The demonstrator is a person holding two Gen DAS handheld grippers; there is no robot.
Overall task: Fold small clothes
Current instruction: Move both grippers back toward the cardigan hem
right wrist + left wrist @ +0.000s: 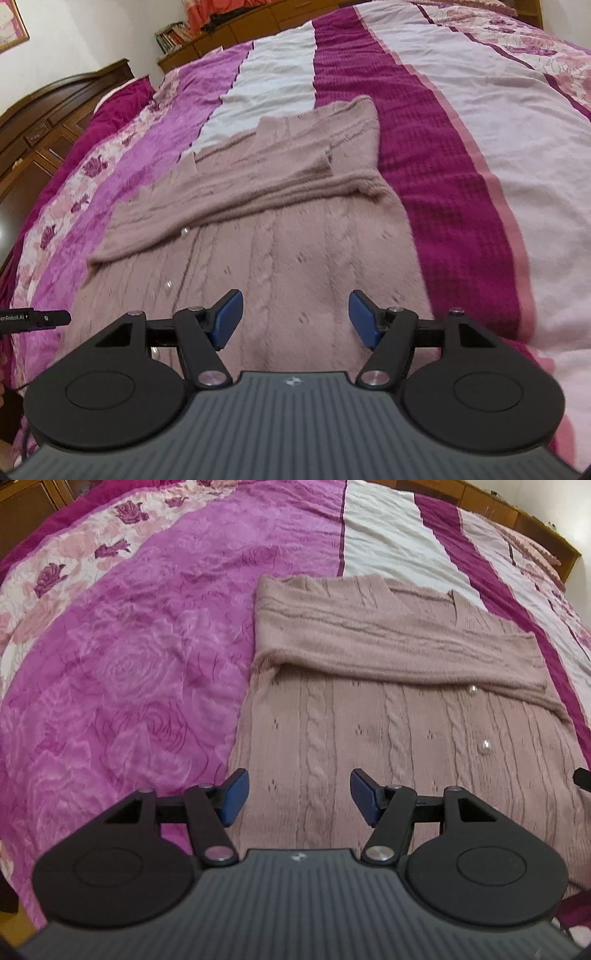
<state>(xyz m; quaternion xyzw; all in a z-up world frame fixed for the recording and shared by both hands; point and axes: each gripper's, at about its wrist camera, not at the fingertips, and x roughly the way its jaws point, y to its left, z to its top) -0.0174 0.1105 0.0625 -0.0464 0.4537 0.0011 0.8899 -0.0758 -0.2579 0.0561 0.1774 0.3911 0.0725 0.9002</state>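
Lying flat on the bedspread [129, 657]: a dusty-pink cable-knit cardigan [369, 738], both sleeves folded across the chest, one sleeve [406, 653] crossing the upper body from edge to edge. Showing two pearl buttons [485, 746] along the front, right of centre in the left wrist view.

Hovering above the lower part of the cardigan: the left gripper [299, 797], jaws standing wide, blue pads [232, 797] gripping nothing, knit visible in the gap between them. Sitting near the garment's left edge, the left pad lining up just about over the border between knit and magenta rose-patterned cover.

Hanging over the same lower body from the other side: the right gripper [295, 319], jaws likewise wide apart and empty, fabric [280, 258] filling the space between the pads. Reaching nearer the cardigan's right edge, the deep-magenta stripe [443, 184] running just beside it.

Peeking in at the far left of the right wrist view: a black part of the other tool [37, 318]. Standing beyond the bed: wooden furniture [44, 122].
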